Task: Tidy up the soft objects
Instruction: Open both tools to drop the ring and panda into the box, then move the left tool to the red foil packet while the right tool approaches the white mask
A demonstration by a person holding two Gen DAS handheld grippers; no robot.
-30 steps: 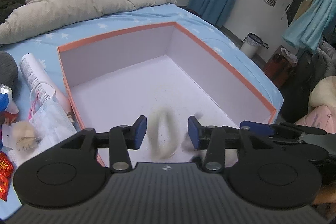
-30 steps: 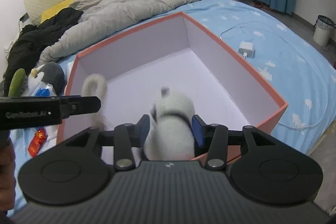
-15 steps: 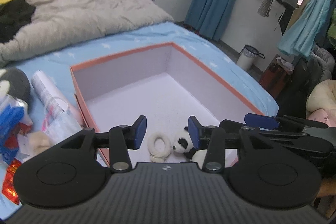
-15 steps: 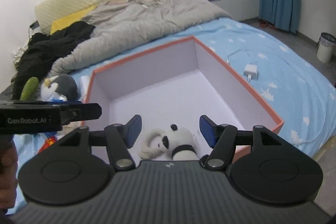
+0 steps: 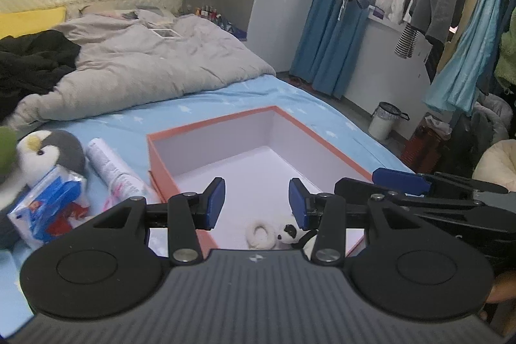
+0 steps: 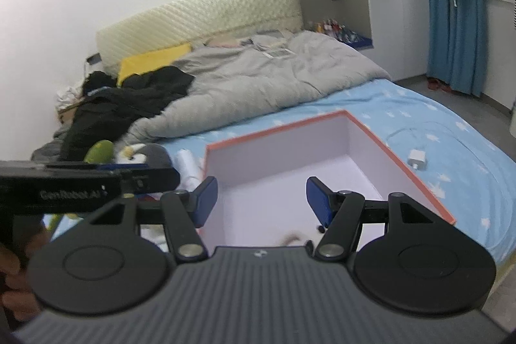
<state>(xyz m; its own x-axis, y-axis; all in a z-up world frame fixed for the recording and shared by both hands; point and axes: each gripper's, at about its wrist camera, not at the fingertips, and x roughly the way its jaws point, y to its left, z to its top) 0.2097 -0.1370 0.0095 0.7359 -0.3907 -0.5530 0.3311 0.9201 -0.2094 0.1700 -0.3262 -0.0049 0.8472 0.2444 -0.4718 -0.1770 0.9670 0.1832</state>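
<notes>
An open orange box with a pale lilac inside [image 5: 225, 150] [image 6: 354, 131] lies on the blue bed. A small panda plush [image 5: 292, 233] and a cream fluffy ring [image 5: 258, 233] lie at its near end; in the right wrist view only a blurred bit of them [image 6: 292, 239] shows. My left gripper [image 5: 257, 203] is open and empty above the box's near edge. My right gripper [image 6: 262, 200] is open and empty, raised above the box. A grey penguin plush [image 5: 48, 150] [image 6: 145, 152] and a green plush [image 6: 100, 150] lie left of the box.
A blue tissue pack [image 5: 48, 202] and a white printed tube [image 5: 109, 163] lie left of the box. A grey duvet [image 5: 138, 63] and black clothes [image 6: 129, 99] fill the far bed. A white charger with cable [image 6: 417, 158] lies right of the box. A bin [image 5: 385, 121] stands by the curtain.
Both grippers let go of the ring and the panda, which now lie in the box. Both grippers have opened and lifted up and back.
</notes>
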